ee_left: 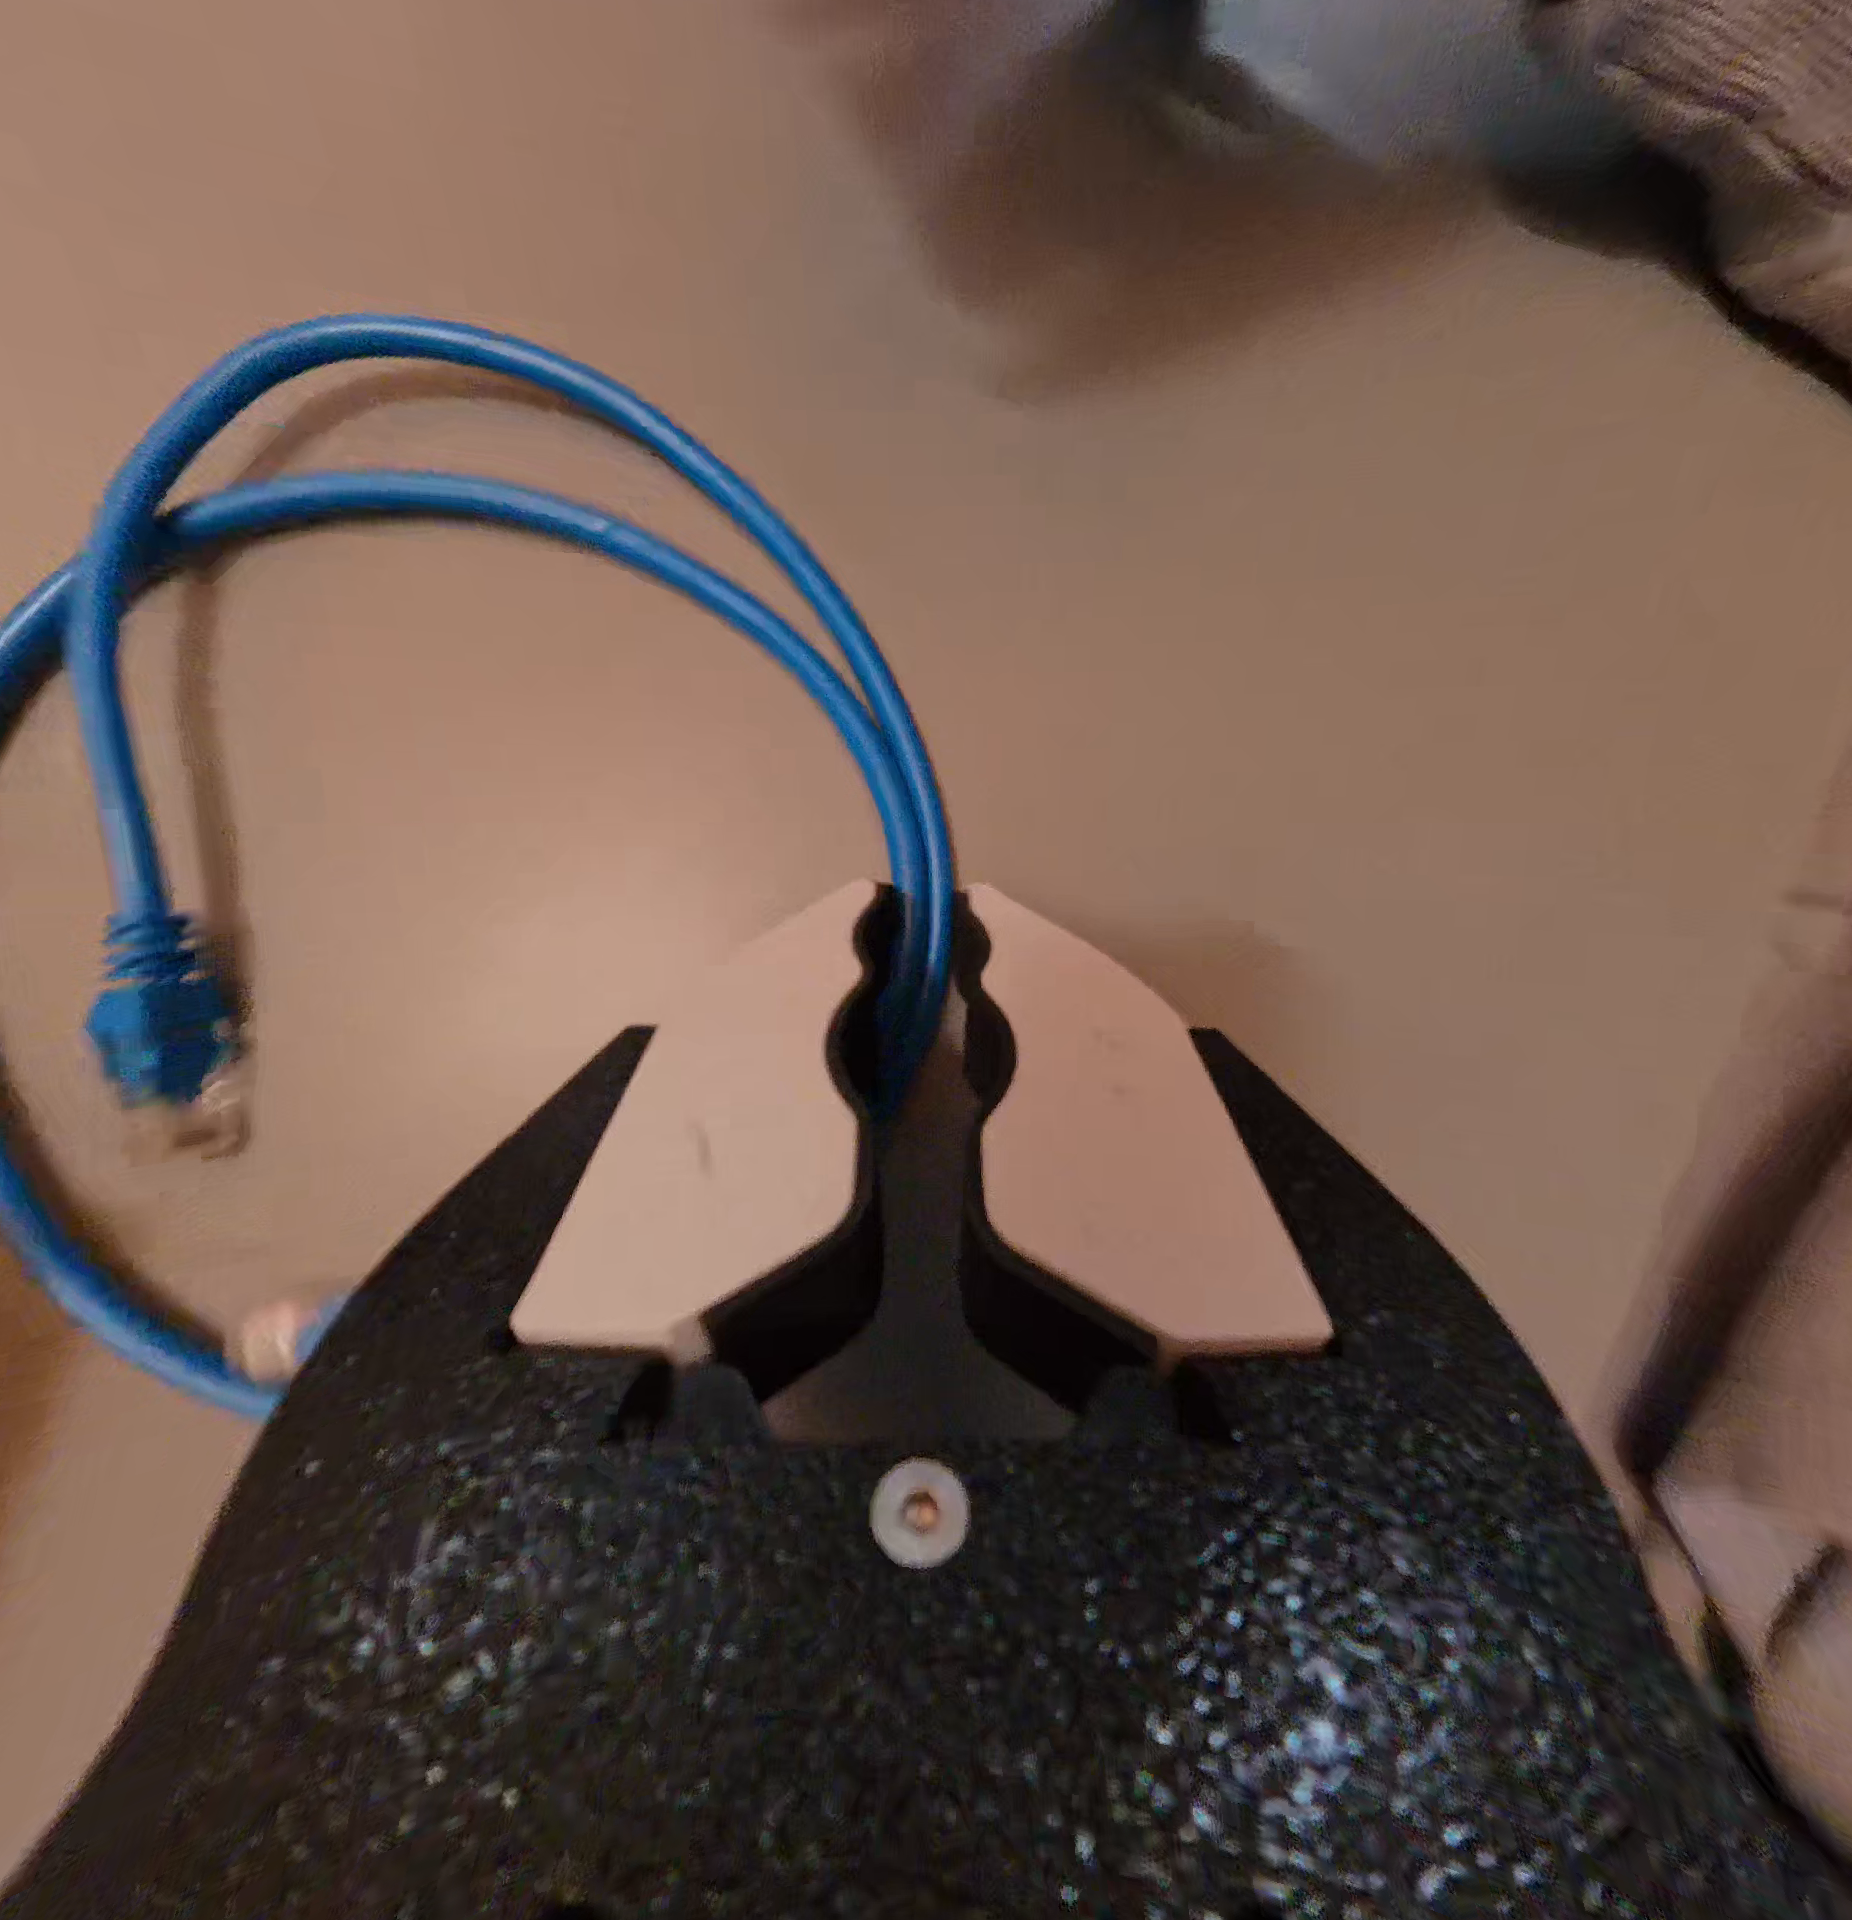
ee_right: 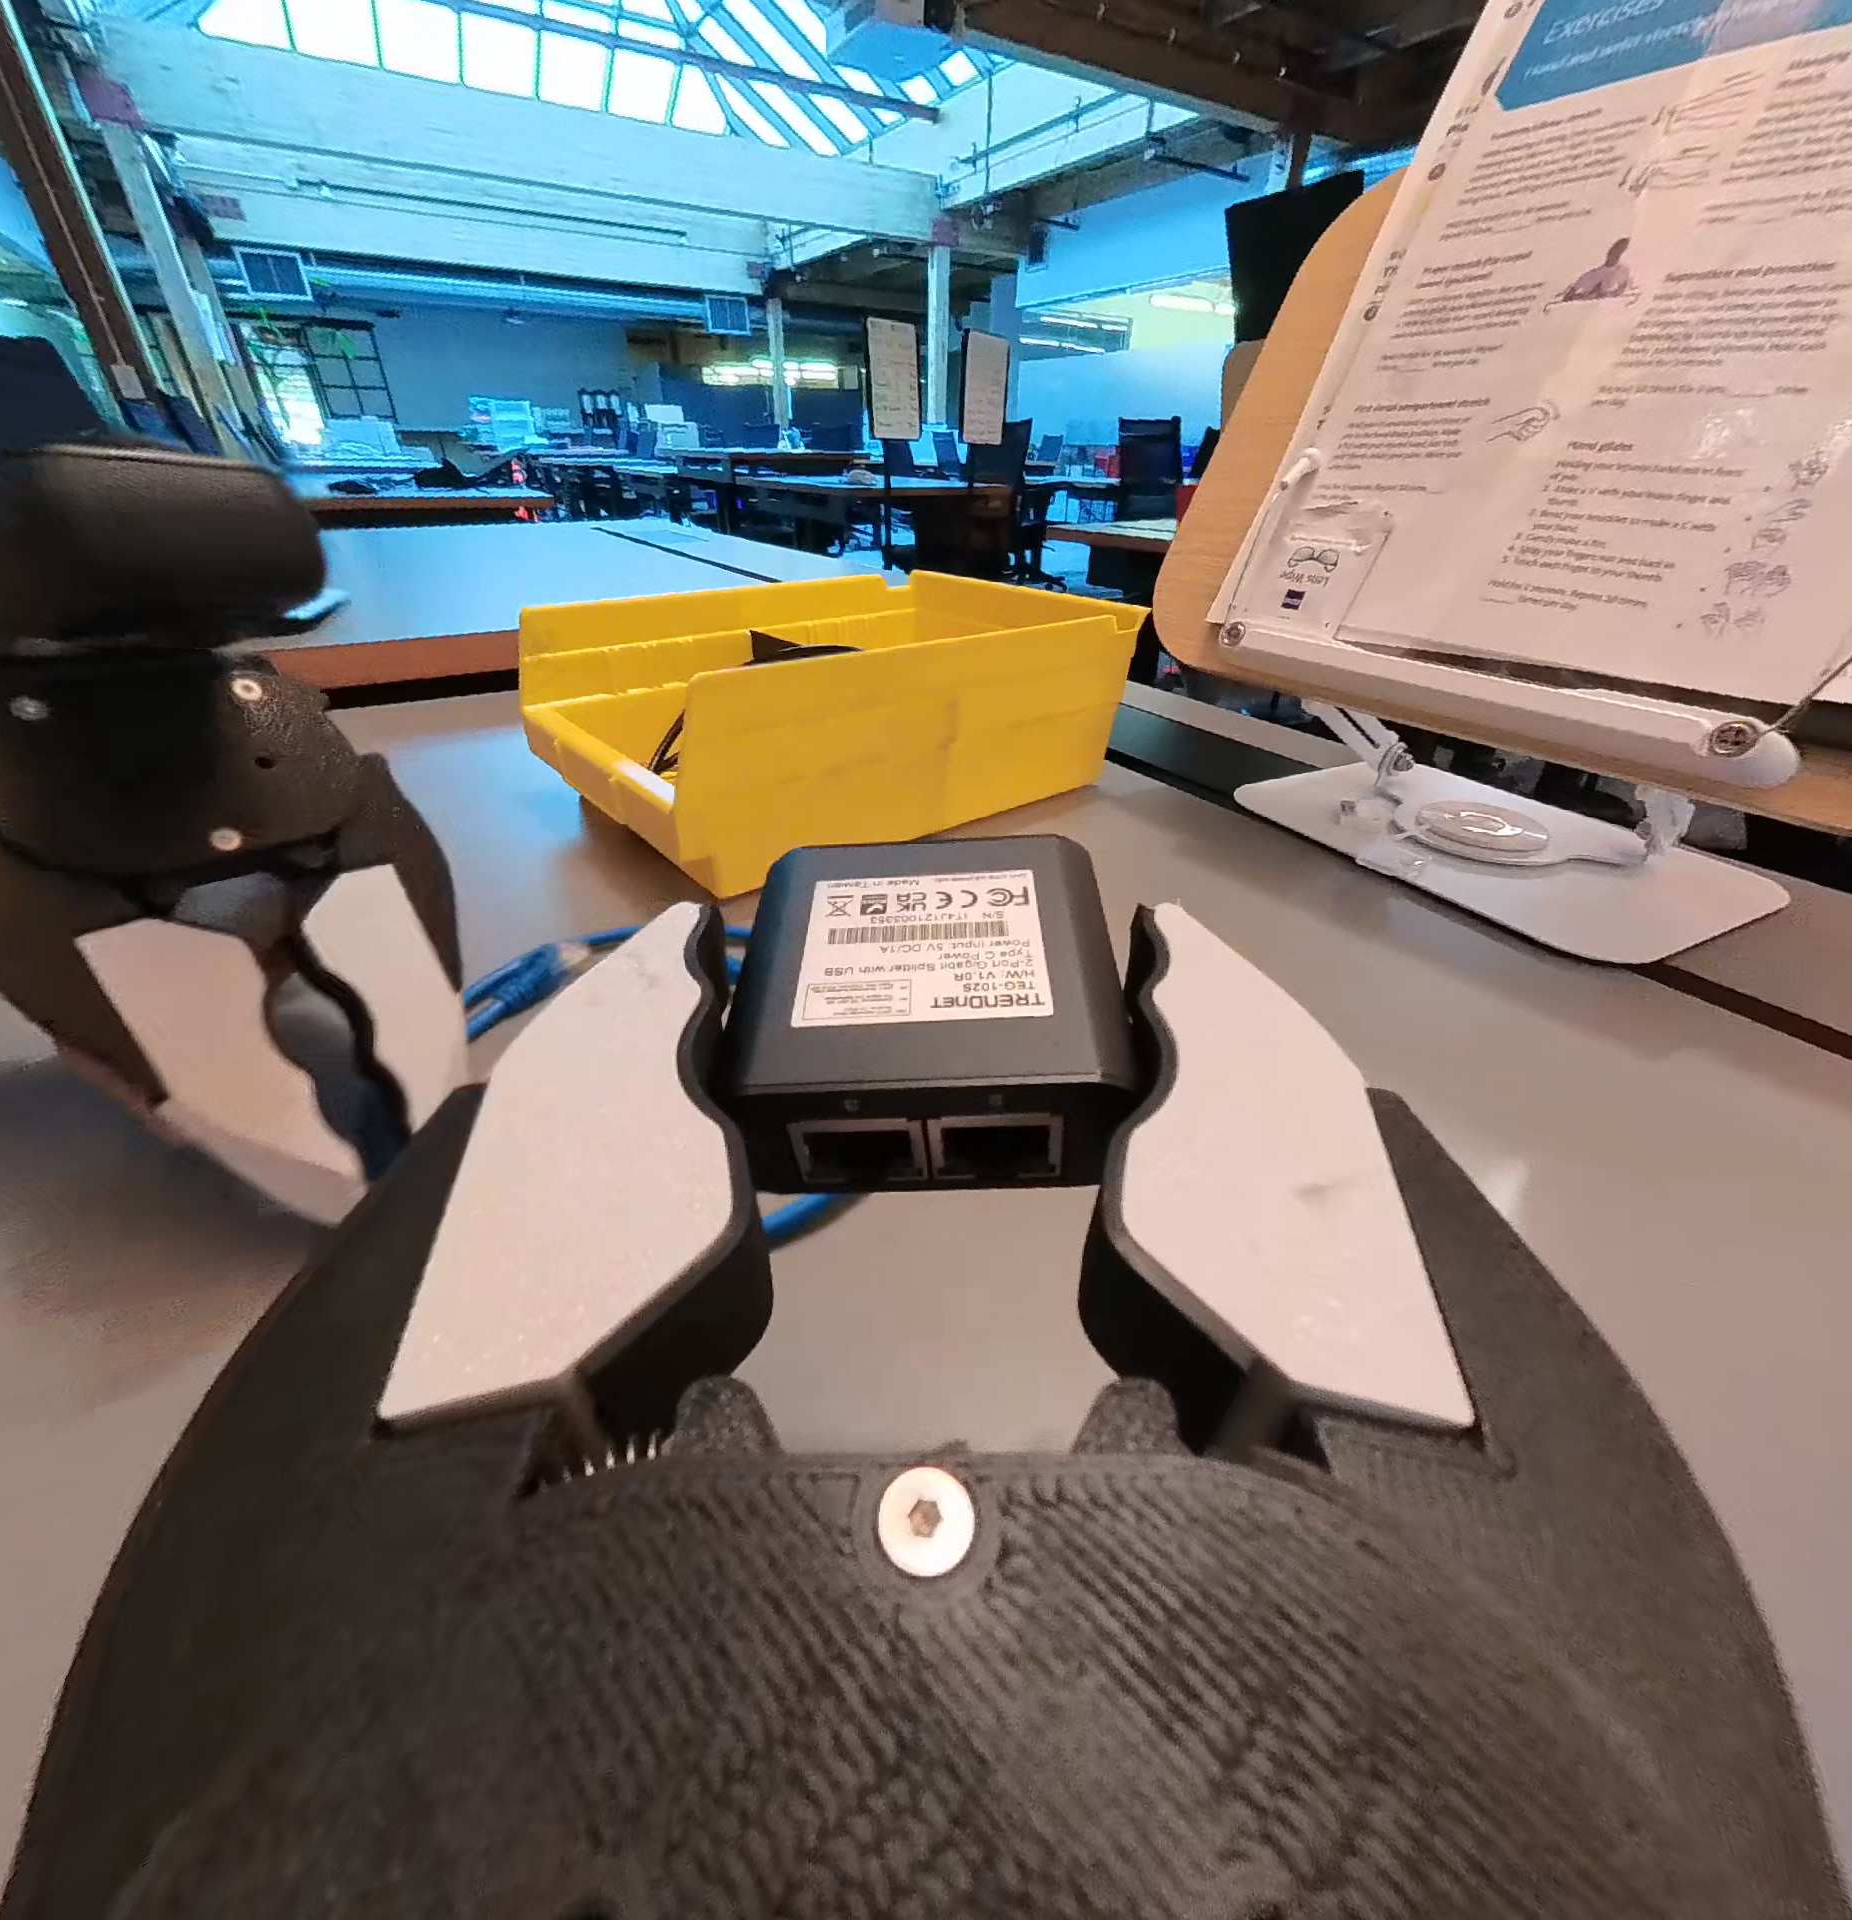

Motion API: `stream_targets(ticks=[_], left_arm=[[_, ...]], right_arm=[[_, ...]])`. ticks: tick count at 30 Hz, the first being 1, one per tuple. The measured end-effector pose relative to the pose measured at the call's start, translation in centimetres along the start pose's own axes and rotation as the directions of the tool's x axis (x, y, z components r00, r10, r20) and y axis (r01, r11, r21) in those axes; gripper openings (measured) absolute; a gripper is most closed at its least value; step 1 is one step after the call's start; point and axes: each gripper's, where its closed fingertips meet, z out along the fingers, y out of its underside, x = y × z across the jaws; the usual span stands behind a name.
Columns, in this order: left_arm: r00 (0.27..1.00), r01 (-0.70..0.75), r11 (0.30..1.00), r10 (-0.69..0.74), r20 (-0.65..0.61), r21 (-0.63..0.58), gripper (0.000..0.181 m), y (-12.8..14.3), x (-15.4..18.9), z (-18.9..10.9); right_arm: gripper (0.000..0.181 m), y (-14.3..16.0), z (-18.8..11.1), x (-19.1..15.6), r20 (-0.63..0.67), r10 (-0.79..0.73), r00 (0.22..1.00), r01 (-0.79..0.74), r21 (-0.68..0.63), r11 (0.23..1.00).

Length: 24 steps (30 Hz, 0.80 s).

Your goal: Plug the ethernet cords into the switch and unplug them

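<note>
Holding the switch [ee_right: 927, 1023] in my right tongs [ee_right: 927, 1018], both ports empty. Left tongs [ee_left: 922, 914] pinch the blue cord [ee_left: 589, 530] mid-length. I should regrip near its plug [ee_left: 158, 1023].

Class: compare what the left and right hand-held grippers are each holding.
The left hand-held gripper pinches a thin blue ethernet cord, fingers nearly together. The right hand-held gripper clamps a boxy black plastic switch, fingers wide apart. Both are shut on something.
</note>
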Motion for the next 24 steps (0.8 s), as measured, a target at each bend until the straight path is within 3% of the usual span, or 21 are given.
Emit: stream_targets(ticks=[1,3,5,7,9,11,14,16,18,21,24], left_arm=[[0.996,-0.068,0.998,0.068,-0.059,0.0,0.01,0.1,0.9,-0.1],[0.961,-0.25,0.968,0.25,-0.116,0.013,0.009,0.8,2.3,-0.5],[0.922,-0.348,0.937,0.345,-0.178,0.016,0.01,2.1,3.4,-1.4],[0.907,-0.357,0.934,0.353,-0.231,0.028,0.012,3.3,4.0,-2.7],[0.921,-0.324,0.942,0.335,-0.199,0.085,0.023,3.3,3.5,-4.4],[0.952,-0.23,0.963,0.252,-0.173,0.138,0.036,2.8,2.7,-6.2],[1.0,0.019,0.986,-0.016,-0.02,0.165,0.032,2.0,-1.2,-7.3],[0.958,0.273,0.954,-0.281,0.052,0.121,0.031,2.6,-3.5,-6.7],[0.889,0.449,0.887,-0.455,0.043,0.103,0.03,2.8,-4.1,-5.8],[0.841,0.53,0.843,-0.536,0.069,0.092,0.029,2.8,-4.5,-4.6],[0.851,0.498,0.863,-0.506,0.139,0.089,0.026,2.5,-4.9,-4.2]], right_arm=[[0.075,-0.1,-0.1,0.2,-0.005,0.009,1.0,-0.009,0.008,1.0],[0.075,-0.2,-0.2,0.3,-0.007,0.022,1.0,-0.022,0.02,1.0],[0.075,-0.2,-0.3,0.6,-0.018,0.023,1.0,-0.022,0.016,1.0],[0.075,-0.1,-0.3,0.4,-0.007,0.018,1.0,-0.018,0.011,1.0],[0.075,-0.1,-0.2,0.4,-0.011,0.013,1.0,-0.013,0.006,1.0],[0.075,0.0,-0.1,0.3,-0.004,0.012,1.0,-0.012,0.0,1.0],[0.075,0.0,-0.1,0.3,-0.004,0.015,1.0,-0.015,0.001,1.0],[0.075,-0.2,-0.2,0.1,0.019,0.019,1.0,-0.019,0.014,1.0],[0.075,-0.5,-0.4,-0.5,0.066,0.038,0.997,-0.041,0.047,0.998],[0.075,-1.3,-0.9,-2.0,0.199,0.063,0.978,-0.085,0.106,0.991],[0.075,-2.6,-1.7,-3.6,0.344,0.083,0.935,-0.153,0.182,0.971]])
